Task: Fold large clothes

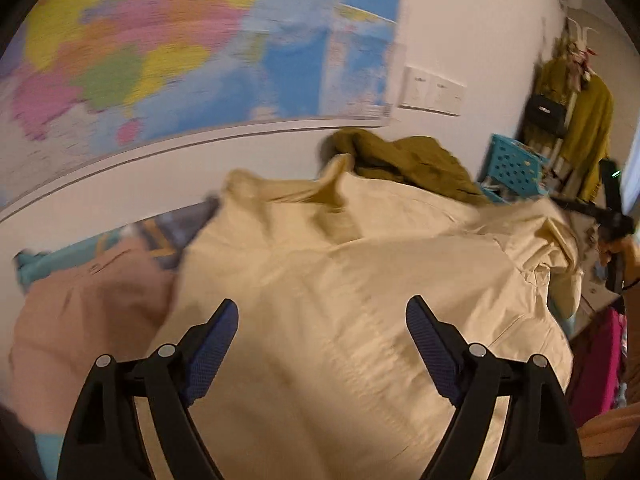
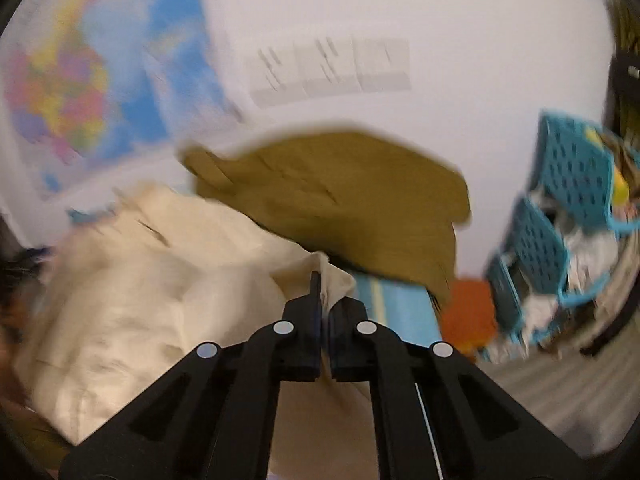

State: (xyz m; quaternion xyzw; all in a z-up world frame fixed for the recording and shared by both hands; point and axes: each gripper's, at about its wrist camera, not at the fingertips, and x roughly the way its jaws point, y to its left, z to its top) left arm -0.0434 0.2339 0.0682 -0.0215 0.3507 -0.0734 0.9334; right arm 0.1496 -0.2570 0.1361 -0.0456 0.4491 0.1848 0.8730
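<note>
A large cream jacket (image 1: 360,280) lies spread and rumpled across the bed. My left gripper (image 1: 322,320) hovers over its middle, open, with nothing between the blue pads. In the right wrist view the same cream jacket (image 2: 140,300) fills the lower left, and my right gripper (image 2: 325,280) is shut on a pinched edge of its fabric, which sticks up between the fingers. The right gripper also shows as a dark shape (image 1: 612,224) at the jacket's far right edge in the left wrist view.
An olive garment (image 1: 412,160) lies behind the jacket by the wall, also seen as olive cloth (image 2: 340,200). A pink garment (image 1: 88,320) lies to the left. Turquoise baskets (image 2: 560,208) stand at right. A map (image 1: 200,48) hangs on the wall.
</note>
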